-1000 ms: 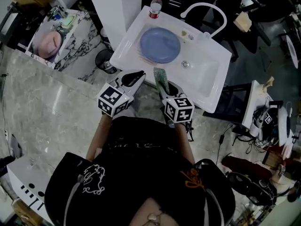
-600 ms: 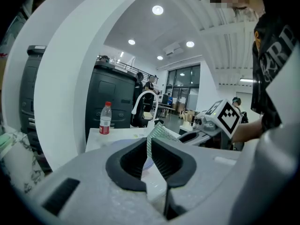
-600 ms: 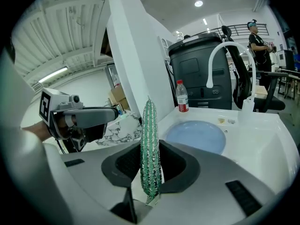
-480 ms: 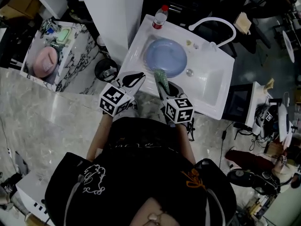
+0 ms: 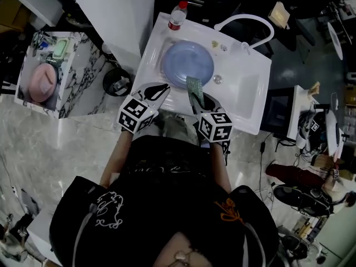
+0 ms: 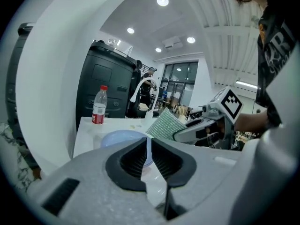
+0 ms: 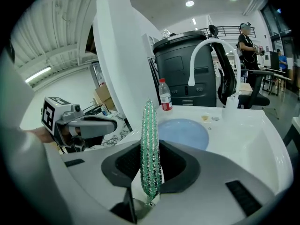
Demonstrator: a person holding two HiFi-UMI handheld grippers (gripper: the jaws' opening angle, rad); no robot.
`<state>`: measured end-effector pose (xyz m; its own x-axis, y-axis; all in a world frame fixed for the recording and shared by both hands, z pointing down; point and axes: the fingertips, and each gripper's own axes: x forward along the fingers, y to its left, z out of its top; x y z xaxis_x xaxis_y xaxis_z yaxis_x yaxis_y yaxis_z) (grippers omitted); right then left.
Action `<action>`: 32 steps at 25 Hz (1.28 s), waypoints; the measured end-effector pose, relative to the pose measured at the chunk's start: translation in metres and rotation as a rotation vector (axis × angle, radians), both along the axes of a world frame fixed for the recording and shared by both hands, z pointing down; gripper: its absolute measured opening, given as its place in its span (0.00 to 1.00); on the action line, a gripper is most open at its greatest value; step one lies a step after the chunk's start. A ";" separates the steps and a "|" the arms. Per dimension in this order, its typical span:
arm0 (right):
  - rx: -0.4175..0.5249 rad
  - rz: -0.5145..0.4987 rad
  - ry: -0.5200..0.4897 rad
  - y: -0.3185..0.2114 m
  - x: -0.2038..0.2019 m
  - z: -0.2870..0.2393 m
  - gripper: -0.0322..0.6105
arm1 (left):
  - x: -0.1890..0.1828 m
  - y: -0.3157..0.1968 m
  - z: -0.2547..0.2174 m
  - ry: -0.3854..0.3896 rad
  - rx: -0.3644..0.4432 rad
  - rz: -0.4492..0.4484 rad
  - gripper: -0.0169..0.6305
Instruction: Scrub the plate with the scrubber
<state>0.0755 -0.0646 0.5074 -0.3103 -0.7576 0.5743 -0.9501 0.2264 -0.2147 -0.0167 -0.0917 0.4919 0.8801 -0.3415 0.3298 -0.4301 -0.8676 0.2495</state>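
A pale blue plate [image 5: 187, 64] lies flat on the left part of the white sink top [image 5: 149, 60]. My right gripper [image 5: 198, 99] is shut on a green mesh scrubber [image 5: 194, 88], whose far end reaches the plate's near rim. In the right gripper view the scrubber [image 7: 150, 144] stands edge-on between the pads, with the plate [image 7: 185, 132] just beyond. My left gripper [image 5: 161, 88] is shut and empty at the sink's front edge, left of the scrubber. The left gripper view shows the plate [image 6: 123, 137] ahead of its closed jaws and the scrubber [image 6: 165, 125] to the right.
A water bottle [image 5: 177, 16] stands at the sink's back left corner. A white faucet [image 5: 245, 20] arches over the basin [image 5: 242, 93] to the right of the plate. A black bin [image 5: 117, 81] sits on the floor left of the sink, past it a marble counter [image 5: 72, 77].
Both grippers have moved forward toward the sink. The scrubber, earlier short of the sink's front edge, now reaches the plate's near rim. Both grips look unchanged.
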 end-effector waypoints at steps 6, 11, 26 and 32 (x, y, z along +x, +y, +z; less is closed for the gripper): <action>0.005 -0.004 0.011 -0.019 0.031 -0.001 0.19 | 0.014 -0.015 0.011 -0.032 -0.038 -0.028 0.06; 0.000 -0.047 0.042 -0.043 0.056 -0.002 0.20 | 0.022 -0.031 0.030 -0.075 -0.080 -0.082 0.06; -0.090 -0.256 0.158 -0.155 0.084 0.061 0.19 | 0.034 -0.066 0.120 -0.197 -0.303 -0.227 0.35; -0.183 -0.267 0.203 -0.187 0.077 0.104 0.19 | 0.033 -0.073 0.138 -0.245 -0.323 -0.256 0.35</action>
<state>0.1530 -0.2514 0.6114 -0.3485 -0.5451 0.7625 -0.8903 0.4468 -0.0875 0.0162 -0.1644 0.6296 0.6643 -0.3829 0.6420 -0.6997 -0.6208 0.3537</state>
